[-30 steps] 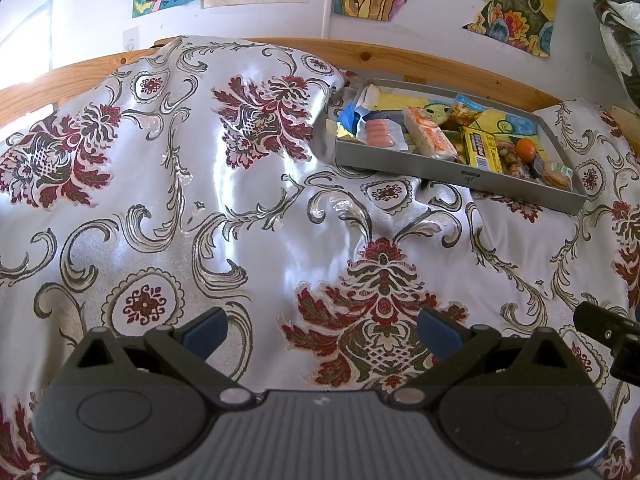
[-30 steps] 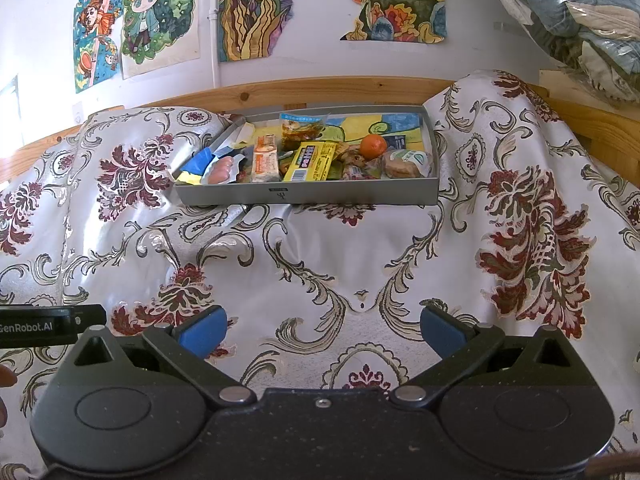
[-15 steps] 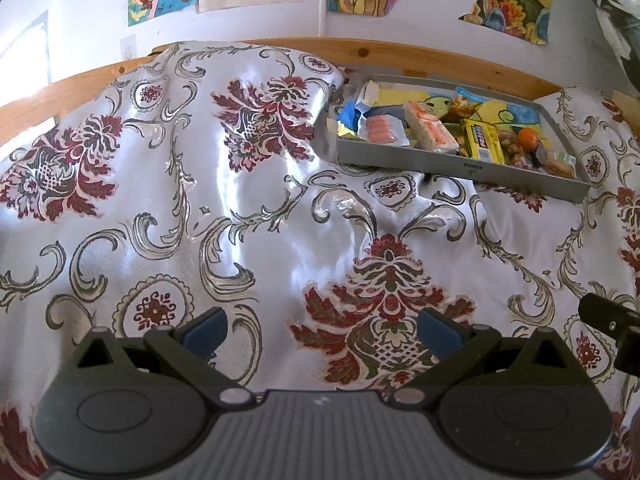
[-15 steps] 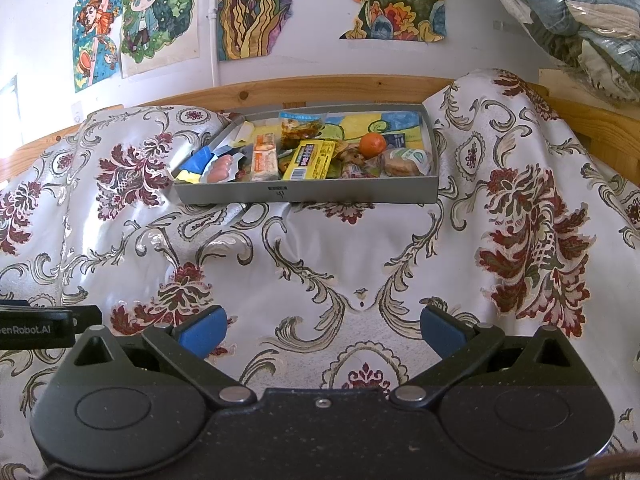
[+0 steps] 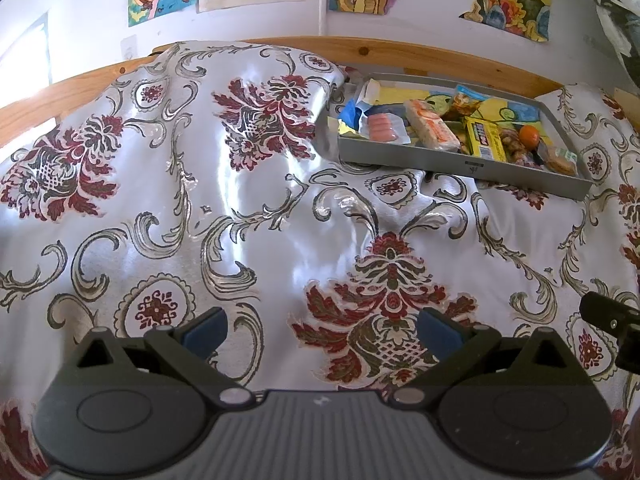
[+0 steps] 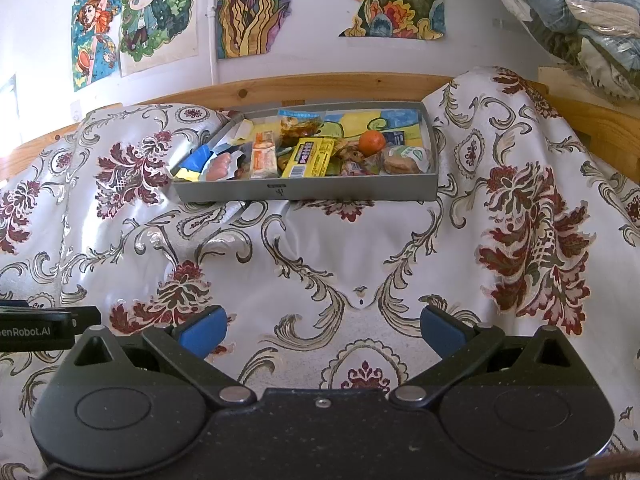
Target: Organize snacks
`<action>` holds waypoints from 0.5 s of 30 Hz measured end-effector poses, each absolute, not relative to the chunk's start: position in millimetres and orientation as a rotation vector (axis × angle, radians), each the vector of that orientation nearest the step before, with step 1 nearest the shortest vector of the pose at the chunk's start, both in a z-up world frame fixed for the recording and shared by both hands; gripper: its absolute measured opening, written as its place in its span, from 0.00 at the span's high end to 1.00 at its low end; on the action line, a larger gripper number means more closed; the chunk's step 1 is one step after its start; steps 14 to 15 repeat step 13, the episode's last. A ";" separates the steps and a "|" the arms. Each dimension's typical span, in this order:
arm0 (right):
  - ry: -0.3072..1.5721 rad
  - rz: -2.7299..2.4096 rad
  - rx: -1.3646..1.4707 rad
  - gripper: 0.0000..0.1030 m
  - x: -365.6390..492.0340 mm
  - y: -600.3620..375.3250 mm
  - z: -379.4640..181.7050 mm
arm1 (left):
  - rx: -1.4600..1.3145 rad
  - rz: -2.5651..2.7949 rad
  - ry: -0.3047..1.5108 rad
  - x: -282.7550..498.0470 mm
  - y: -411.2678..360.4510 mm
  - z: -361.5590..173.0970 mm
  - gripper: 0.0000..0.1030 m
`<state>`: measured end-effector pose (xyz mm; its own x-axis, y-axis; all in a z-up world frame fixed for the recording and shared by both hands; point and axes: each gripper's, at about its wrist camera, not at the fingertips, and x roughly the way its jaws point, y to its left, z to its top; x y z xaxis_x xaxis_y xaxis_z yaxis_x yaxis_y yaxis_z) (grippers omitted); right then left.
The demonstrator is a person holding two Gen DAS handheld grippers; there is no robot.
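A grey tray (image 6: 304,191) (image 5: 460,161) sits at the far side of the flowered cloth, filled with snacks: a pack of pink sausages (image 6: 219,167) (image 5: 383,129), an orange-and-white wafer pack (image 6: 264,156) (image 5: 432,126), a yellow bar (image 6: 307,157) (image 5: 485,141), a small orange (image 6: 372,142) (image 5: 529,135) and a wrapped round biscuit (image 6: 402,160). My left gripper (image 5: 322,330) hangs open over the cloth, well short of the tray, nothing between its fingers. My right gripper (image 6: 322,327) is open too, empty, facing the tray from the near side.
A white satin cloth (image 5: 200,200) with red flower patterns covers the surface in folds. A wooden rail (image 6: 320,82) runs behind the tray, with drawings (image 6: 256,4) on the wall above. Bagged bedding (image 6: 580,12) is stacked at the right.
The left wrist view has shifted slightly, with the tray now a little higher and further right. The right gripper has barely moved. Both stay open.
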<state>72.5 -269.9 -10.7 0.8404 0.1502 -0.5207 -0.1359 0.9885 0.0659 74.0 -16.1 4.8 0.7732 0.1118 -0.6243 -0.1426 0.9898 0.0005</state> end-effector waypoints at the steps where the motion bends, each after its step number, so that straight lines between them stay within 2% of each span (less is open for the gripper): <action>1: 0.553 0.151 0.027 0.01 71.6 -270.5 -11.3 | -0.047 0.137 0.673 74.1 -16.2 4.8 0.00; 15: 0.559 0.148 0.028 0.01 72.8 -269.0 -11.8 | -0.049 0.141 0.674 73.6 -15.0 3.8 0.00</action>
